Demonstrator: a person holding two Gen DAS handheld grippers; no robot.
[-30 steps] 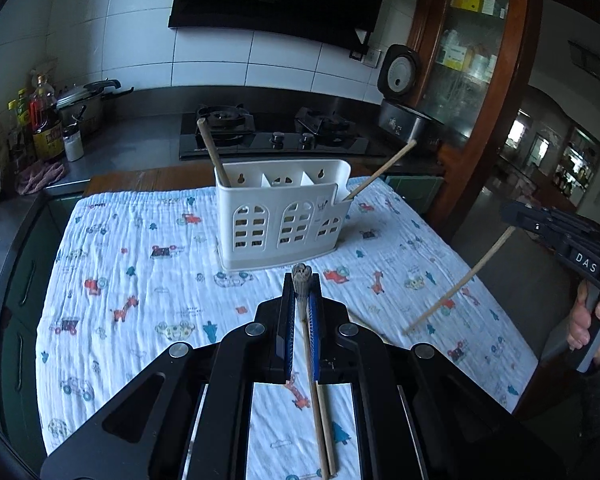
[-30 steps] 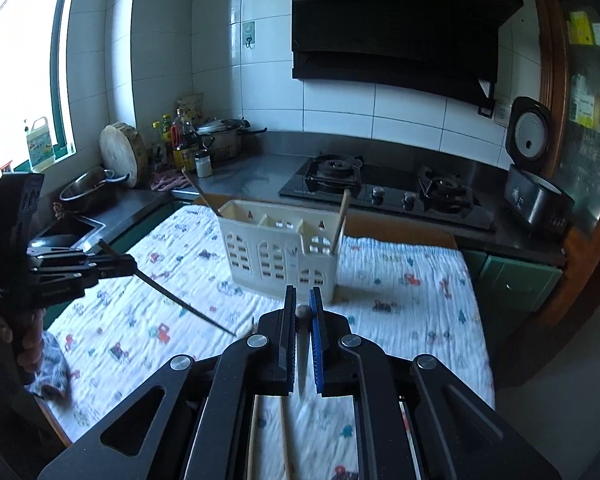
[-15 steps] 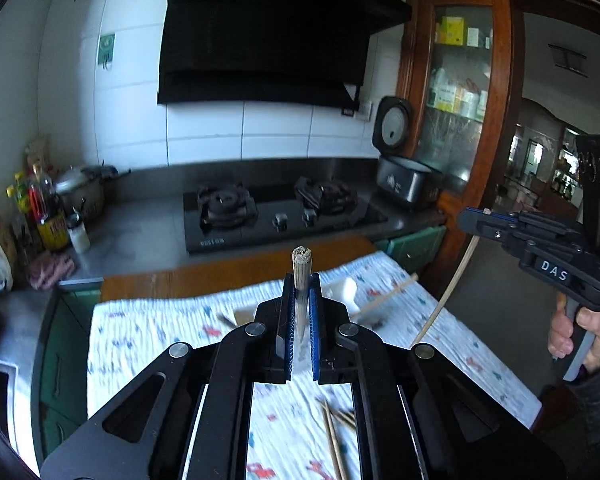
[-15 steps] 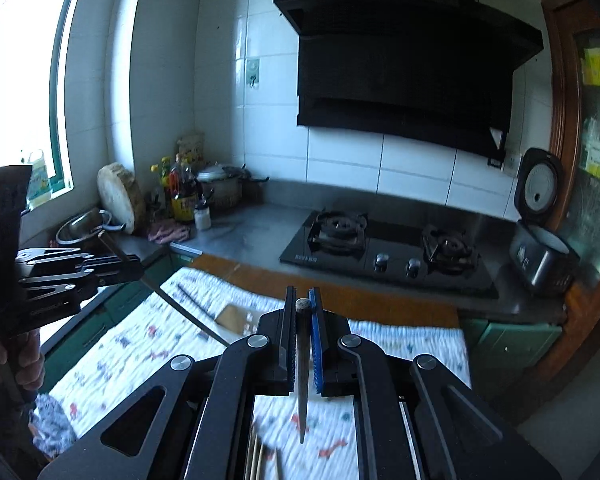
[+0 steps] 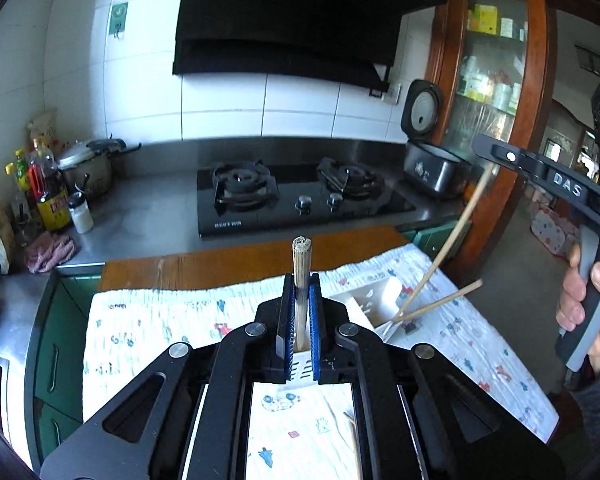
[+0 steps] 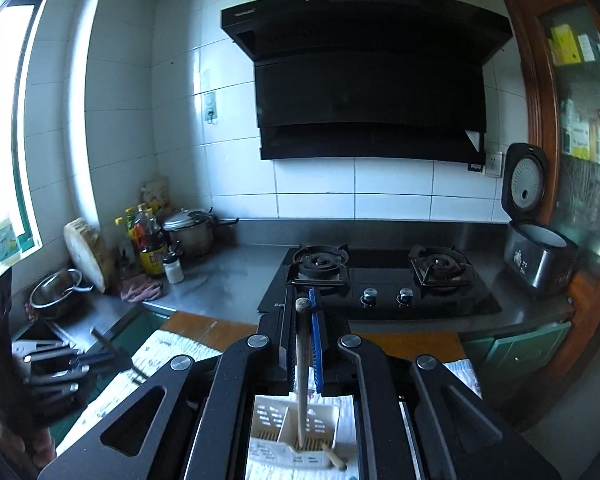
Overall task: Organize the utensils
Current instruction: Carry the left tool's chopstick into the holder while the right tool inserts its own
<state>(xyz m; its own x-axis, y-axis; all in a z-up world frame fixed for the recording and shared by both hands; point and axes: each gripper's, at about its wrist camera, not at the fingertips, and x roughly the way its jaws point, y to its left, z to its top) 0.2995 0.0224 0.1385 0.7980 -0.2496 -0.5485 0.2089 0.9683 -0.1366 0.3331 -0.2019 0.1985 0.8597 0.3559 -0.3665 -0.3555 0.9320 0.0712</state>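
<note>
Above the white holder point(image 6: 296, 436) on the desk point(image 5: 148, 320), we see both fingers clamped on chopsticks: the right chopstick point(image 6: 301, 372) reaches into a compartment, the left chopstick point(image 5: 301, 280) stands upright.

Right hand-held gripper point(image 6: 300, 320) holds a chopstick point(image 6: 301, 376) upright, tip inside white caddy point(image 6: 296, 432)

A brown wooden table point(image 5: 236, 258) at mid-frame carries a white cloth printed with small cartoon animals point(image 5: 152, 320); a white slotted plastic utensil caddy point(image 6: 292, 420) stands on the cloth, lower centre.
</note>
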